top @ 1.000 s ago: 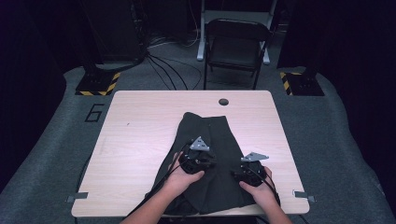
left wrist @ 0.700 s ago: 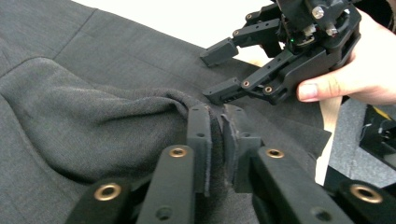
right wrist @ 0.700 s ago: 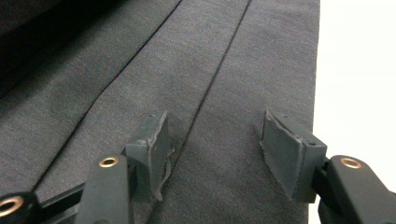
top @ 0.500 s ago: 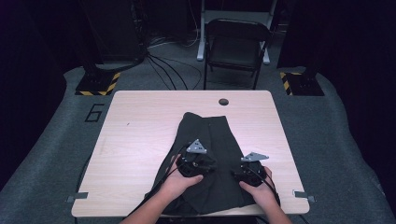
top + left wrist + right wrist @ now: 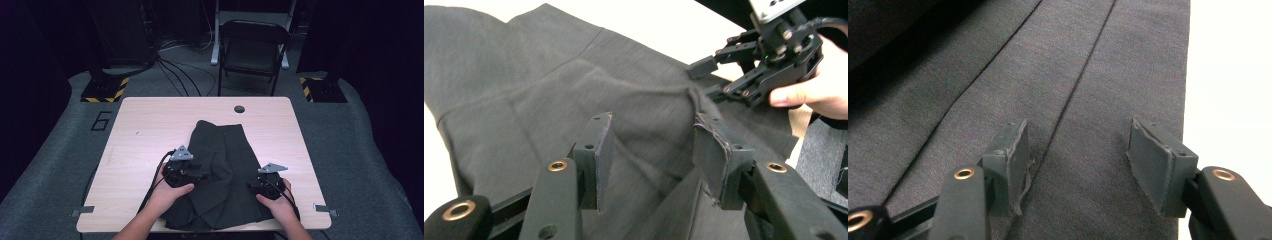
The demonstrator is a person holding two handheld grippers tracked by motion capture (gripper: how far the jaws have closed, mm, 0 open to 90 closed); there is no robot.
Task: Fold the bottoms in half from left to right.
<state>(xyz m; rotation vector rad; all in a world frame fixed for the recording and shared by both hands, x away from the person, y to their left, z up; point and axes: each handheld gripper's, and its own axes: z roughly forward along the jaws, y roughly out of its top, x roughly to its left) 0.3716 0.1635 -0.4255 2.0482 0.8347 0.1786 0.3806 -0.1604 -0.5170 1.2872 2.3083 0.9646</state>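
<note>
Right gripper (image 5: 1075, 167) over dark grey garment (image 5: 1088, 75), jaws apart, nothing pinched between the pads. Two seam lines run lengthwise up the cloth. Garment's straight edge lies beside bare pale tabletop (image 5: 1230, 75) at right.

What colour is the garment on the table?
Dark charcoal grey garment, plain with seam lines; clearest in the right gripper view.

Black jaws, brass rivets, grey three-cornered plates (image 5: 181, 154)
</note>
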